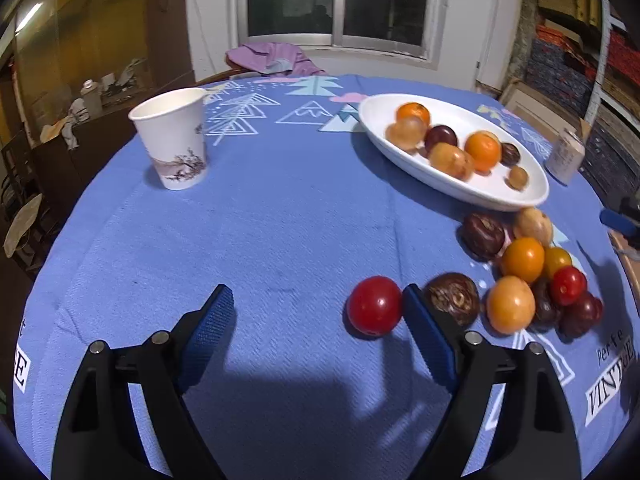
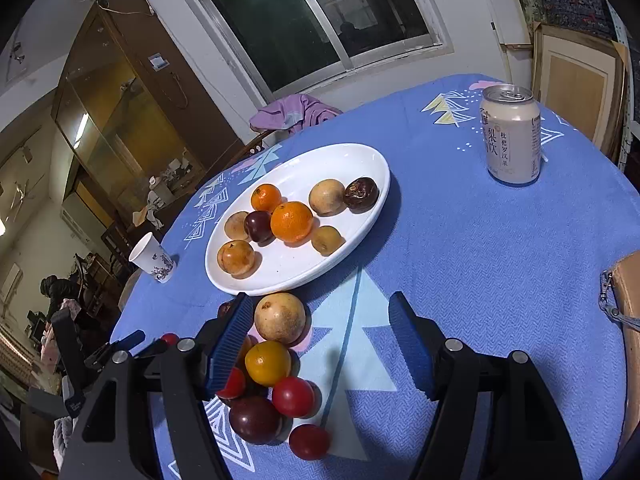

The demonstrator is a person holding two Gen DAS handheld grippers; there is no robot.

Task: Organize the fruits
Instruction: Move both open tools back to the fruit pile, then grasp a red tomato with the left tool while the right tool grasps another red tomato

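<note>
A white oval plate (image 1: 496, 194) (image 2: 360, 160) on the blue tablecloth holds several fruits, among them oranges (image 1: 483, 151) (image 2: 291, 221). A heap of loose fruits (image 1: 532, 280) (image 2: 268, 364) lies on the cloth in front of the plate. My left gripper (image 1: 318, 304) is open and empty; a red round fruit (image 1: 374, 306) lies just inside its right finger. My right gripper (image 2: 318, 314) is open and empty; a pale yellow fruit (image 2: 280, 317) lies beside its left finger, with the heap under that finger.
A paper cup (image 1: 174, 140) (image 2: 154, 260) stands at the left. A drink can (image 2: 511, 136) (image 1: 566, 158) stands right of the plate. A brown box (image 2: 628, 320) sits at the right table edge. A purple cloth (image 1: 272, 58) hangs at the far edge.
</note>
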